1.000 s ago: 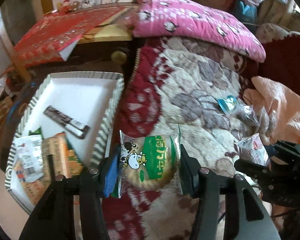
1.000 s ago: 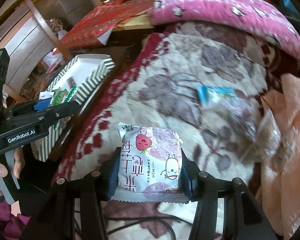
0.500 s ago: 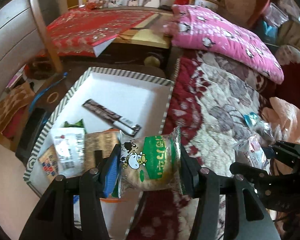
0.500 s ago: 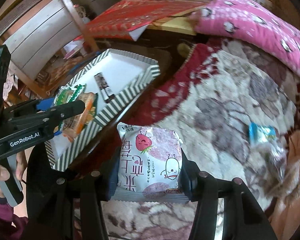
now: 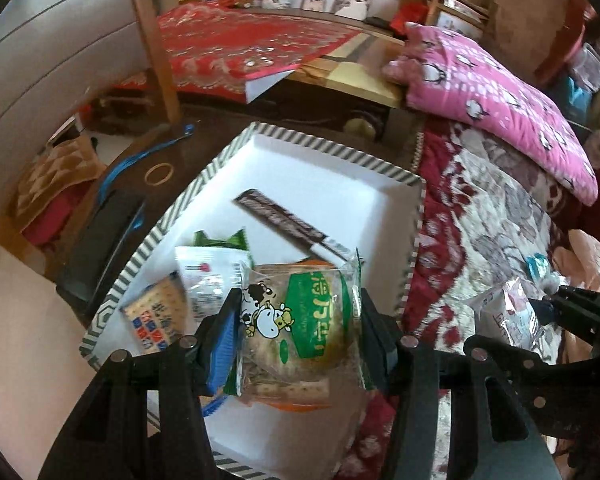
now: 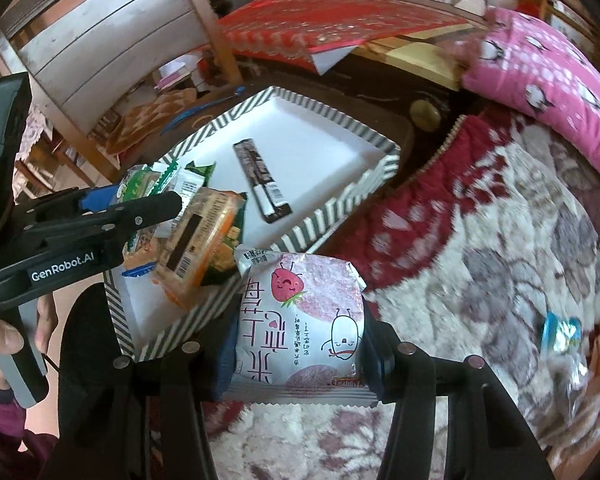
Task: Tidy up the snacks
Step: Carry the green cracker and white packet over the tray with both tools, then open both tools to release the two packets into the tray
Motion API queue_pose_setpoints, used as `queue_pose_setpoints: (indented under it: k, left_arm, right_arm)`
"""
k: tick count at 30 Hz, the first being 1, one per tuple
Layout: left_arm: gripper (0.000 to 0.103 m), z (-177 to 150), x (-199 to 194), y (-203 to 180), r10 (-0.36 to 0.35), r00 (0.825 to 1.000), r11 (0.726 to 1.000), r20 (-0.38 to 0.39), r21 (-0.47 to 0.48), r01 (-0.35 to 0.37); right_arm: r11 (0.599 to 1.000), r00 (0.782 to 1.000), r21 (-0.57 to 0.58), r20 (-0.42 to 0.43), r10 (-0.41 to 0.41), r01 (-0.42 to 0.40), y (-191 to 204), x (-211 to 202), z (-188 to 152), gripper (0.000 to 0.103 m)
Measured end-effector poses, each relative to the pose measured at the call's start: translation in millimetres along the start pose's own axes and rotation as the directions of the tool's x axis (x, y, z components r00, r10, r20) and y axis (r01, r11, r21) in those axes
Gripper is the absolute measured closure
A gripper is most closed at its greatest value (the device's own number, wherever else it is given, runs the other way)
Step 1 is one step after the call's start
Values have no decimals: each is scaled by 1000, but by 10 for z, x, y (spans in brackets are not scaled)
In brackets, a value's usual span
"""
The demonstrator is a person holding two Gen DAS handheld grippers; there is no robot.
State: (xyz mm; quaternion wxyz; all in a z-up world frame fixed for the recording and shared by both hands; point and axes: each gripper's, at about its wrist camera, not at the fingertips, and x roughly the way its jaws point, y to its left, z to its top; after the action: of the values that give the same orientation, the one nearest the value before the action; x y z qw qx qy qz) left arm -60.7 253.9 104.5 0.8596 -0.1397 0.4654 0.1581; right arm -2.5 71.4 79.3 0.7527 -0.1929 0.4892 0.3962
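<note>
While both grippers are clamped on snack packets, the striped box (image 5: 414, 216) serves as the reference point for every position below.

Left gripper (image 5: 296, 332): its jaws are clenched on the cow packet (image 5: 300, 320), pressing on both side edges. This packet is clear film with a green label, white lettering and a black-and-white cartoon cow at its left; a pale round biscuit shows through the film. It hangs above the near end of the box, over the packets already lying inside.

Right gripper (image 6: 296, 344): its jaws grasp the strawberry packet (image 6: 300, 320) by both side edges. This packet is silvery white and pink, printed with a red cartoon strawberry, a white cartoon figure and large pink characters; its top and bottom seams are crimped. It is held just outside the near corner of the box, above the floral blanket (image 6: 480, 280).

Box contents: a long dark bar (image 5: 288, 224) lies on the white floor near the middle. A pile of packets (image 6: 196, 232) occupies the near end, including a cracker packet (image 5: 152, 316) with blue and red squares.

On the blanket, well apart from the box, lies a blue packet (image 6: 560, 330).
</note>
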Motion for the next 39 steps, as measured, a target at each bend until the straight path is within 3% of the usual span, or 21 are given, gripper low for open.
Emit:
queue_pose_setpoints:
  k: [21,39]
  left_arm:
    - [50,-6,212,437,35,999,996,-36,-84,-38]
    - [49,26,421,515,49,997,994,-60,-98,-55]
  right_arm:
    - [997,999,-73,-41,35,-38,369,483,503,47]
    - [996,995,-80,-99,15,-23,338,1058,877,47]
